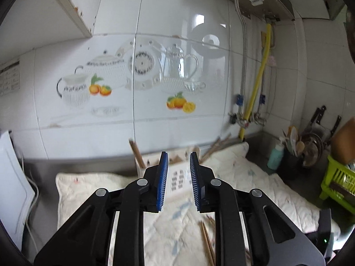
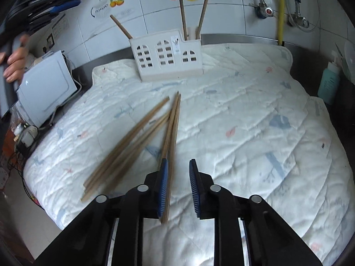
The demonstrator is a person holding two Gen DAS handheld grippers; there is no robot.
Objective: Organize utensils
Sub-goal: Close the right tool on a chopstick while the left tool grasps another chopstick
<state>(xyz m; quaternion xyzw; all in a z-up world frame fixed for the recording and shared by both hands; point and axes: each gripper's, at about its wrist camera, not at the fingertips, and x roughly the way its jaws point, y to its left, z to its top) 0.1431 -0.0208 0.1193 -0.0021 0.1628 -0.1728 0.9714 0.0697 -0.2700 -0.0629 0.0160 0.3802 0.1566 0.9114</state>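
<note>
Both pairs of fingers part empty; right fingers [image 2: 178, 190] must close on loose brown wooden chopsticks [image 2: 133, 141] for white slotted holder [image 2: 166, 55]; left fingers [image 1: 177, 181] wait.

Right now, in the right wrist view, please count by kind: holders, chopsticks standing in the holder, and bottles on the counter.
White holder: 1
Standing chopsticks in it: 3
Teal bottle: 1
Total: 5
The loose chopsticks on the quilt are too blurred to count and are left out.

Holder [image 2: 168, 55] stood at far edge of quilt [image 2: 244, 133], three chopsticks [image 2: 183, 20] in it; loose chopsticks [image 2: 137, 137] lay nearer, left of centre.
</note>
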